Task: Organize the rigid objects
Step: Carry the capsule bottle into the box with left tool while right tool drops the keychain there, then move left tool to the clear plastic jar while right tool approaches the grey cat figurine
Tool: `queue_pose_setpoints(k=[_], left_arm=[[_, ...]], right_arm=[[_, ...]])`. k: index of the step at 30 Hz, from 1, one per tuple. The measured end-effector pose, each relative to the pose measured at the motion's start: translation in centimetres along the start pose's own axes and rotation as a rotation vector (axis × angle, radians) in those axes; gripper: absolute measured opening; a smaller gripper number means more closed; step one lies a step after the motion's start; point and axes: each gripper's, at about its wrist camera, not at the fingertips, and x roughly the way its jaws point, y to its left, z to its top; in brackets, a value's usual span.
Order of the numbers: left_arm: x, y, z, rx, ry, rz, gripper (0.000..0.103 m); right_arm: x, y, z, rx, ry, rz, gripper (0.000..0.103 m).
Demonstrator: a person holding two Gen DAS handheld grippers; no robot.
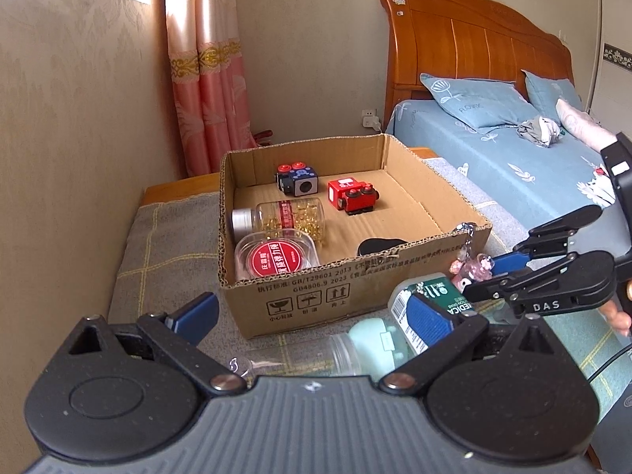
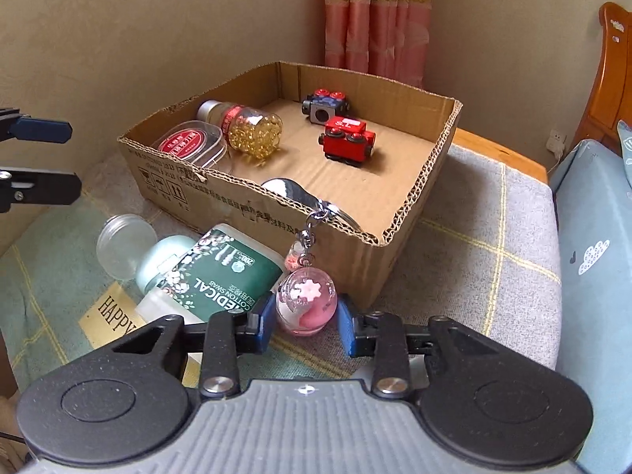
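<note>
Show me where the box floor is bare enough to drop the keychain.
Inside the cardboard box, bare floor lies right of the red toy train, toward the right wall. The left end is crowded: pill bottle and round case.

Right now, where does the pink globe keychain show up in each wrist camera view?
Left wrist: the pink globe keychain is right of centre, beside the cardboard box's front corner, at the right gripper's tips.
Right wrist: low centre, between the fingers.
Shared landmark: the green cotton swab box, just left of it.
</note>
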Motion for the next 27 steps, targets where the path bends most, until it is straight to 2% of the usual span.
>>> queue_pose_setpoints(k=[9,16,17,18,20,22,24,27], left_arm=[[0.1,0.0,-0.5,-0.007,0.013,-0.007,0.101],[0.2,-0.8,-0.9,0.012,0.029,-0.018,0.101],[0.2,-0.8,-1.0,0.014,0.032,-0.017,0.101],[0.2,-0.8,-1.1,0.015,0.034,-0.016,0.101],[0.2,-0.9,-1.3,0.017,0.038,-0.014,0.101],[0.3,-0.8,-1.5,0.013,0.044,-0.011,0.101],[0.4,-0.6,-1.7,0.009,0.052,-0.009,0.101],[0.8,-0.5,-2.0,0.003,0.063,-0.003,0.101]], right_arm=[[-4.2,0.9,2.1,-0.069,-0.105,-0.041,0.037],[-4.2,0.5,5.9,-0.078,-0.151,-0.07,0.038],[-4.1,0.3,6.4,-0.065,-0.153,-0.082,0.044],[-4.2,0.2,6.6,-0.051,-0.168,-0.09,0.059],[-4.4,0.2,6.8,-0.044,-0.19,-0.084,0.07],[-4.7,0.6,6.6,-0.055,-0.196,-0.083,0.073],[-4.8,1.0,6.1,-0.068,-0.194,-0.093,0.085],[-4.9,1.5,5.0,-0.092,-0.186,-0.109,0.089]])
